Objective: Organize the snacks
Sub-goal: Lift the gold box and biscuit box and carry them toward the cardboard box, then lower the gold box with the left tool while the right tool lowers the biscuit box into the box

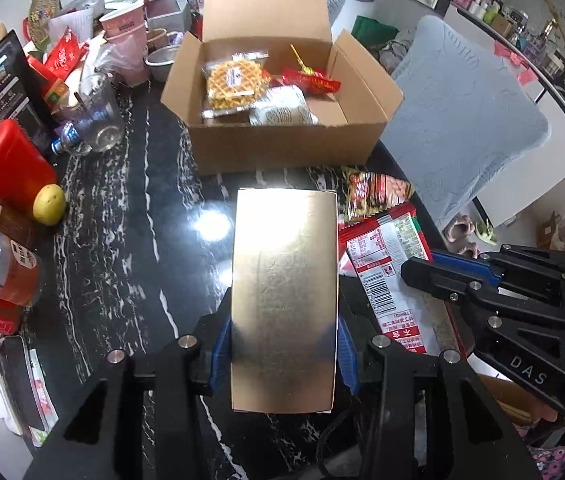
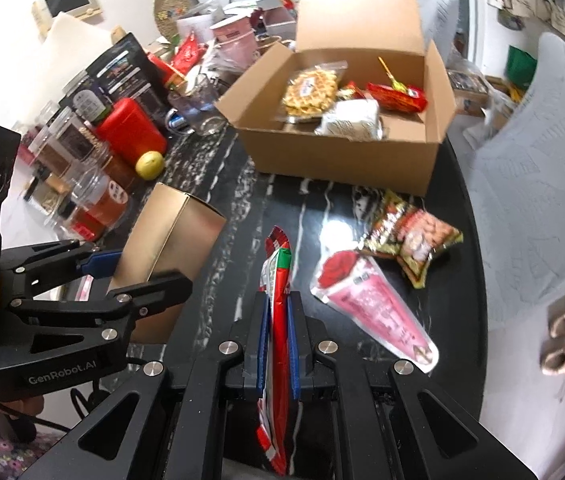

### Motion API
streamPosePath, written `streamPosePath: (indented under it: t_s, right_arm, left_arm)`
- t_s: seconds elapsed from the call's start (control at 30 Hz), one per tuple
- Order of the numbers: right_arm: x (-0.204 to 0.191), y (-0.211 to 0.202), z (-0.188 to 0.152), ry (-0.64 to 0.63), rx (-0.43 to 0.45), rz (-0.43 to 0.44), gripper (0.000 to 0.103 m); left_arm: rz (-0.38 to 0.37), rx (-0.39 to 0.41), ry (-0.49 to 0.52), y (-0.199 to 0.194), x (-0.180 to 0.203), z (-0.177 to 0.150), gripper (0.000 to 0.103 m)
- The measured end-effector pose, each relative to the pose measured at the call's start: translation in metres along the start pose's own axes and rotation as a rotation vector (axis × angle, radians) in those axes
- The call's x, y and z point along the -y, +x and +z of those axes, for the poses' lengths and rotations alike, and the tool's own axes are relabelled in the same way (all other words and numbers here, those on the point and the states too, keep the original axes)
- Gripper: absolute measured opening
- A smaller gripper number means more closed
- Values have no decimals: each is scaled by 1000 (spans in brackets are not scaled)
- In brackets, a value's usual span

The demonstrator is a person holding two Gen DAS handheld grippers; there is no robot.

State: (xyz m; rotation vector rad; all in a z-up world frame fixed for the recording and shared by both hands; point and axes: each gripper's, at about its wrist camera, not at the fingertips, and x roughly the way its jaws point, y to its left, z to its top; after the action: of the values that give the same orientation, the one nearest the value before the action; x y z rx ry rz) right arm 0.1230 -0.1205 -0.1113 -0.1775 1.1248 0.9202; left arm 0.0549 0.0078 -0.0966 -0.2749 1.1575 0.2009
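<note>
Grippers loaded, cardboard box (image 1: 282, 148) ahead (lid up)

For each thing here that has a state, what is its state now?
Cardboard box: lid open, snacks inside.
Gold box: held by left gripper.
Red snack packet: held edgewise by right gripper.
Pink pouch: lying flat on table.
Peanut bag: lying on table.

Left claw (image 1: 285, 344) clamping gold box (image 1: 285, 296), open cardboard box (image 1: 282, 140) beyond
</note>
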Motion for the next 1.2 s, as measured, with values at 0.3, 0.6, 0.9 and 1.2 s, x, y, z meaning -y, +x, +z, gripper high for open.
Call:
streamPosePath:
  t_s: [0.3, 0.6, 0.9, 1.2]
  right_arm:
    - [-6, -24, 31, -29, 72, -14, 9]
    - [-8, -50, 68, -37, 159, -28, 9]
    - [-7, -65, 106, -51, 226, -24, 9]
    - [3, -55, 142, -71, 241, -27, 9]
  left_arm:
    - [-9, 98, 0, -21, 1, 26, 43]
    - [-18, 200, 21, -45, 2, 63, 43]
    - [-63, 253, 4, -56, -4, 100, 43]
    - [-59, 274, 9, -46, -13, 141, 43]
